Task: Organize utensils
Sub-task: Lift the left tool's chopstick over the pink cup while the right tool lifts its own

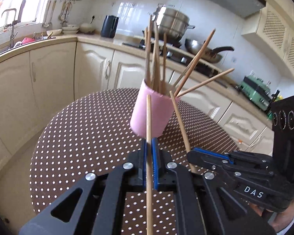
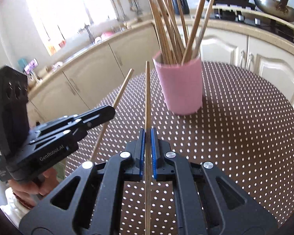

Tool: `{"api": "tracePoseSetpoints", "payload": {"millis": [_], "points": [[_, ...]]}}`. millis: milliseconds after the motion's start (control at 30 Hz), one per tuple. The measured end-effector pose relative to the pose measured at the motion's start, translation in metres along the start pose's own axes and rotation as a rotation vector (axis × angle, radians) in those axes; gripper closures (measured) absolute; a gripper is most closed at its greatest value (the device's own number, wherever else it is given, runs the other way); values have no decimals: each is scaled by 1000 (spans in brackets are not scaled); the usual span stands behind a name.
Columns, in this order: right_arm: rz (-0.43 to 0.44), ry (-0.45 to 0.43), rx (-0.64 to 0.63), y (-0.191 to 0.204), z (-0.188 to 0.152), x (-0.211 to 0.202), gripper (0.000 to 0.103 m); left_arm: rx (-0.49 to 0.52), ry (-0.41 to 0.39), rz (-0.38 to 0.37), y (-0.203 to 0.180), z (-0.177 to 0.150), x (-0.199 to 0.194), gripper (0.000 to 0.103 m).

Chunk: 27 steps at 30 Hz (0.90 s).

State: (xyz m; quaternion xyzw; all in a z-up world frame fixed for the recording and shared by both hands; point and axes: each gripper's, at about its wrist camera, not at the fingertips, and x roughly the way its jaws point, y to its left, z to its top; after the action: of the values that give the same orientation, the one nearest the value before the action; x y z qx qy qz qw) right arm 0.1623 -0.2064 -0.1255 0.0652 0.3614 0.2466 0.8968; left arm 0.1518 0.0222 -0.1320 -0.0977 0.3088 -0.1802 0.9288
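While the pink cup (image 2: 180, 86) on the far side of the dotted table (image 2: 245, 137) bristles with wooden chopsticks (image 2: 166, 25), we see our left gripper (image 1: 149, 146) and right gripper (image 2: 147, 137) each clamped on one thin pale chopstick.

Both tongs are clamped tight, the left tongs (image 1: 149, 146) beside the right tongs (image 2: 147, 137), angled downward.

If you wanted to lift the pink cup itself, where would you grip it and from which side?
Grip the pink cup by its bare side wall, coming in level from the side; the chopsticks fanning out of its mouth block a grasp from above.
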Motion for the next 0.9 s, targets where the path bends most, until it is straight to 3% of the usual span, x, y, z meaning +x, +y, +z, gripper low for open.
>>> {"api": "tracePoseSetpoints", "payload": {"millis": [167, 400, 533, 900], "points": [[36, -65, 12, 3, 10, -15, 96, 15, -82, -56, -13, 5, -9, 98], [-8, -8, 33, 0, 18, 0, 96, 32, -45, -3, -21, 12, 5, 98], [4, -23, 51, -3, 20, 1, 96, 13, -50, -6, -15, 17, 11, 98], [-8, -152, 31, -4, 41, -11, 96, 5, -199, -82, -18, 44, 11, 98]]}}
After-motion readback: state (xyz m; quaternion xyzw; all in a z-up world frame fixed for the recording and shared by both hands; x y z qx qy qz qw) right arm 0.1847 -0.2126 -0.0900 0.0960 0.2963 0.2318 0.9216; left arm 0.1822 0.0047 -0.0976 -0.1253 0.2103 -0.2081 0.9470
